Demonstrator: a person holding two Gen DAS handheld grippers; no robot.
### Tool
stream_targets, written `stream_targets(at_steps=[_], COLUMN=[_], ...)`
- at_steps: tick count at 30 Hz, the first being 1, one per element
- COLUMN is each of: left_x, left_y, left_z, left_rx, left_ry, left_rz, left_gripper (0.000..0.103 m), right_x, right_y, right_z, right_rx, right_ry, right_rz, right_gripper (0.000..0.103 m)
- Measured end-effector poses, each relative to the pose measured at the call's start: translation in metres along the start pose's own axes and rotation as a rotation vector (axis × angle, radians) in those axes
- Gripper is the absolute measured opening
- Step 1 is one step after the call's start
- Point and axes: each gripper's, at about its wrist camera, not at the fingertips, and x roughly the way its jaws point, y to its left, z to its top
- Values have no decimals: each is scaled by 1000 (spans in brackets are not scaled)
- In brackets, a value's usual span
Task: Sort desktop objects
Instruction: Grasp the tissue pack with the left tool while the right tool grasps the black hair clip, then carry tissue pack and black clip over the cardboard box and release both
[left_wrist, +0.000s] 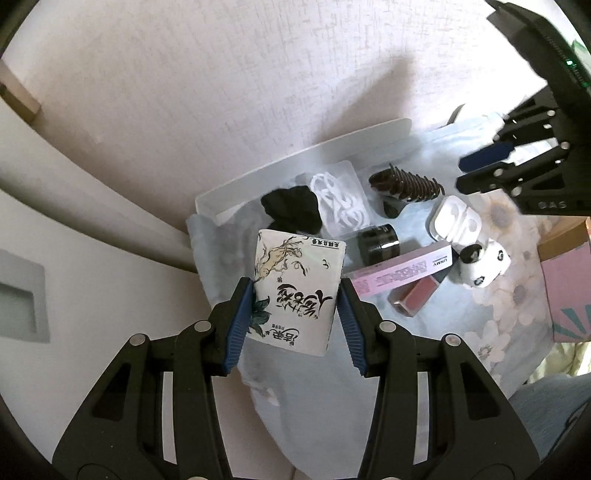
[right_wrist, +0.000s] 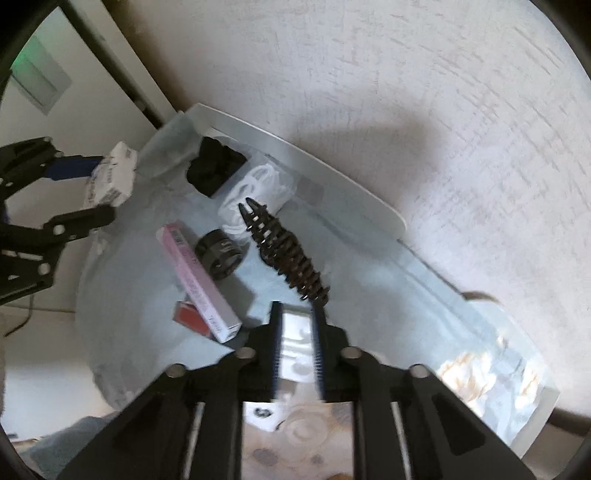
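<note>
now your left gripper (left_wrist: 295, 295) is clamped on the white tissue pack (left_wrist: 297, 291) at lower centre, your right gripper (right_wrist: 297, 325) is nearly together, pinching the dark hair claw (right_wrist: 284, 247) at its lower end, mid-frame

The tissue pack (left_wrist: 297, 291) wears glossy printed plastic film. The wall (left_wrist: 184, 74), upper left, looks rough and matt. The jar (left_wrist: 377, 243) is shiny.
</note>
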Motion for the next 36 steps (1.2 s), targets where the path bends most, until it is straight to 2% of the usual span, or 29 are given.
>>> stream_targets(at_steps=[3,4,9,12,15,17,21,27,31,36], left_x=[6,8,22,23,23,21,12,-16,-43,-67], left_y=[1,-1,-6,-4,-3,-3,-9,-24,-42,-79], left_z=[-7,-9,-15,-16,-17,-17,-15,-7,-1,10], left_rx=[-2,0,-2,-13,-27,-27,-20,12,32,94], left_ry=[11,16,19,22,18,17,15,31,-2,-35], left_rz=[-5,-8,-17,-13,-17,-20,-12,7,-3,-19], left_gripper=[43,43,43,43,43,43,43,43,43,43], right_x=[14,18,51,64,69,66,40,-29,-81,-138], right_y=[4,5,3,3,6,9,13,-1,-19,-38], right_z=[3,5,19,25,27,26,19,-5,-37,-84], right_rx=[-35,-45,-58,-72,-85,-98,-116,-52,8,65], right_ry=[-6,-12,2,-1,19,19,-4,-38,-68,-91], right_rz=[-20,-26,-30,22,43,45,52,95,122,81], right_gripper=[54,56,56,56,26,26,25,25,25,25])
